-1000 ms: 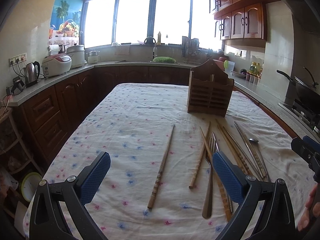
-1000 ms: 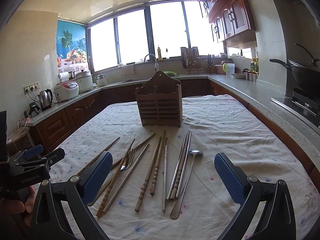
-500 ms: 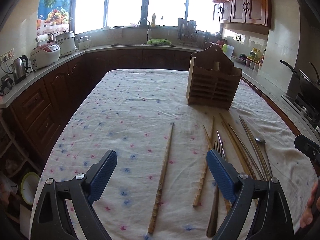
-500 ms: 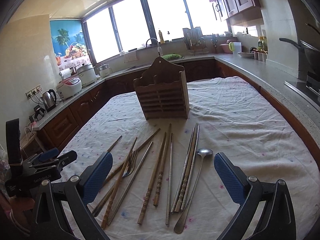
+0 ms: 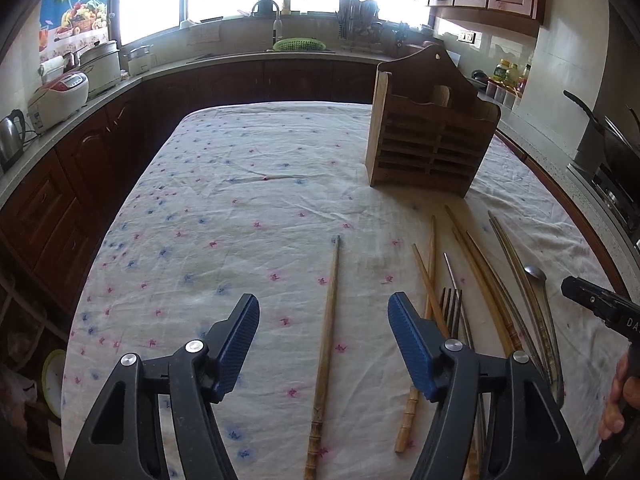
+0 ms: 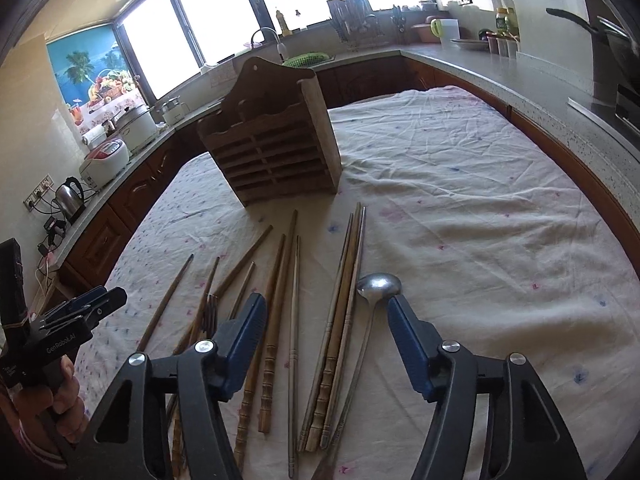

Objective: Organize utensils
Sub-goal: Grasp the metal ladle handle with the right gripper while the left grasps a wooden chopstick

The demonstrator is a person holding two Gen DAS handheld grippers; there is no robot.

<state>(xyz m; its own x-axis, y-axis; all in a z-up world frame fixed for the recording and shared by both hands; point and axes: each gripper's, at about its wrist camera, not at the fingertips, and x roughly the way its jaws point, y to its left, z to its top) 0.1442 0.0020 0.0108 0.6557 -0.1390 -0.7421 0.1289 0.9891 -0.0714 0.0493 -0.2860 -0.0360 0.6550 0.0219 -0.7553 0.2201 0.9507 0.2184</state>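
A wooden utensil holder (image 5: pixel 430 136) stands upright on the cloth-covered table; it also shows in the right wrist view (image 6: pixel 276 140). Several wooden and metal chopsticks lie before it with a fork (image 5: pixel 452 308) and a metal spoon (image 6: pixel 378 286). My left gripper (image 5: pixel 323 338) is open, low over the cloth, its fingers either side of a lone wooden chopstick (image 5: pixel 326 344). My right gripper (image 6: pixel 326 334) is open above a bundle of chopsticks (image 6: pixel 340 320), with the spoon just inside its right finger. Both are empty.
The table has a white floral cloth (image 5: pixel 240 208). Dark counters ring it, with a rice cooker (image 5: pixel 60 98) and kettle (image 6: pixel 70 196) on the left, a sink at the back and a wok (image 5: pixel 616 144) on the right.
Both grippers have moved down and forward toward the utensils. The left now straddles the lone chopstick; the right now hangs over the chopstick bundle and spoon. Both jaw gaps look narrower.
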